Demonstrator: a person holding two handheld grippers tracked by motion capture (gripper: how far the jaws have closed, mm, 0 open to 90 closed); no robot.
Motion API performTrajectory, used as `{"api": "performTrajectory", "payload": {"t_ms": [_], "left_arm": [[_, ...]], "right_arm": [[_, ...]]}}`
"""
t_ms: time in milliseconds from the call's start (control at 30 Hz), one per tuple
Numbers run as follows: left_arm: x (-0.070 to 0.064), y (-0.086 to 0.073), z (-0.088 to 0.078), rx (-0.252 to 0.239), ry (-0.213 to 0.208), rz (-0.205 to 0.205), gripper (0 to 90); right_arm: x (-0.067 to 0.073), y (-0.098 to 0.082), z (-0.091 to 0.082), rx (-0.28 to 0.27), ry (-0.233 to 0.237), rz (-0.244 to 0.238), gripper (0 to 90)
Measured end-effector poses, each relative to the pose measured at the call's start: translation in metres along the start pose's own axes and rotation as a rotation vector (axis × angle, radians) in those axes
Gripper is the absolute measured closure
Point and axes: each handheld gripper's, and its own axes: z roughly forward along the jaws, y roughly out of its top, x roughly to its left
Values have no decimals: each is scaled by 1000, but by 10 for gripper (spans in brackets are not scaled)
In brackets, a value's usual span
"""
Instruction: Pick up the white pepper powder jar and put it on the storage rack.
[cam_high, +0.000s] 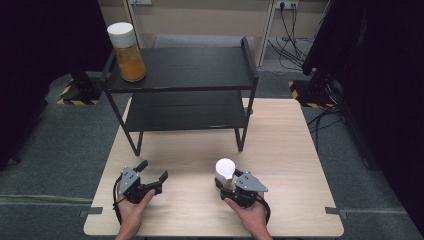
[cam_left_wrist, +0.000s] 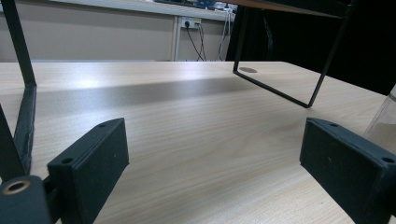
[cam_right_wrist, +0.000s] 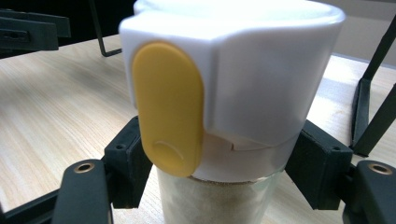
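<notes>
Jar (cam_right_wrist: 224, 116) stands upright, clamped between right tongs (cam_right_wrist: 219, 163).

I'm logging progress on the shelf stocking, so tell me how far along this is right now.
Looks about half done. One jar with orange contents already stands on the top tier of the black shelf rack. In hand: the right gripper has its jaws shut on the white-lidded jar, which stands on the table. Left, probably: lifting it onto the rack. The left gripper sits open, holding nothing.
</notes>
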Motion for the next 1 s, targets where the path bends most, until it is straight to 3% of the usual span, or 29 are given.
{"api": "performTrajectory", "payload": {"t_ms": [233,1000], "left_arm": [[0,0,0,0,0,-1,75],[0,0,0,0,1,2,75]], "right_arm": [[0,4,-1,10,-1,-5,306],[-4,32,-21,-84,-43,-6,306]]}}
